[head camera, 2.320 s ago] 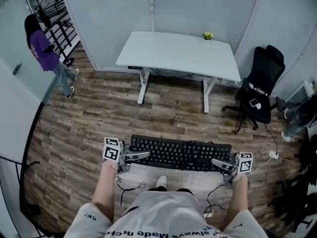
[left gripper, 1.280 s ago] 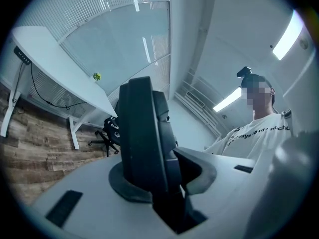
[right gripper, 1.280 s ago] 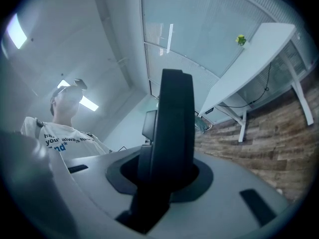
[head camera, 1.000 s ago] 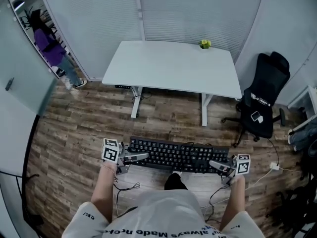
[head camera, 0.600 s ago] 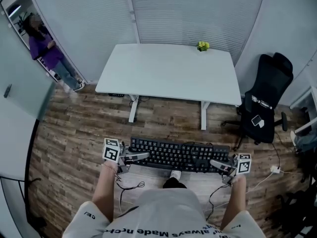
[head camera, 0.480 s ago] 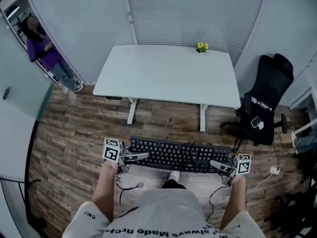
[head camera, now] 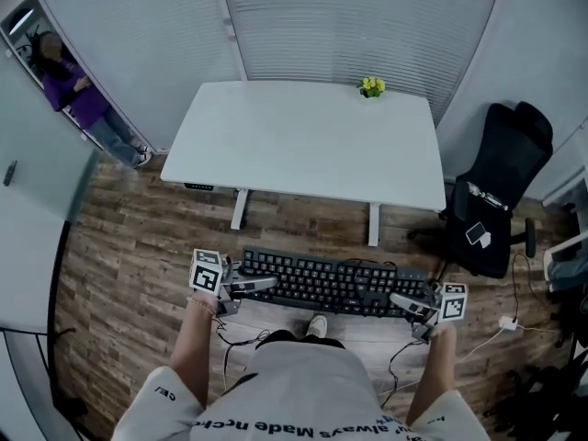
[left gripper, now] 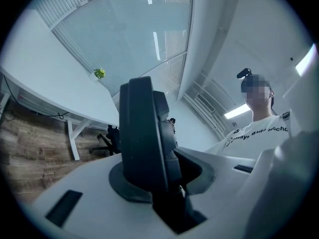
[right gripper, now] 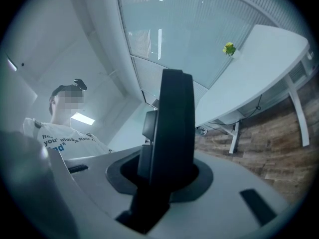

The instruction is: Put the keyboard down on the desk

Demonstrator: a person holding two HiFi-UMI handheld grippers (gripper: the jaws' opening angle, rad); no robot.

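Note:
A black keyboard [head camera: 331, 283] hangs level in the air above the wooden floor, short of the white desk [head camera: 303, 141]. My left gripper [head camera: 246, 285] is shut on the keyboard's left end and my right gripper [head camera: 409, 301] is shut on its right end. In the left gripper view the keyboard [left gripper: 144, 133] shows end-on as a dark slab wedged between the jaws. The right gripper view shows the same keyboard [right gripper: 172, 128] end-on in that gripper's jaws, with the desk [right gripper: 259, 68] off to the right. The desk top is bare except for a small green plant [head camera: 372, 86] at its back edge.
A black office chair [head camera: 501, 191] stands right of the desk. Cables [head camera: 243, 343] trail on the floor by my feet. A person in purple [head camera: 69, 81] stands behind a glass partition at far left. Blinds and glass walls close the room behind the desk.
The desk has come nearer and sits larger in the head view. The keyboard stays gripped at both ends in the same hold. The person at far left has shifted slightly.

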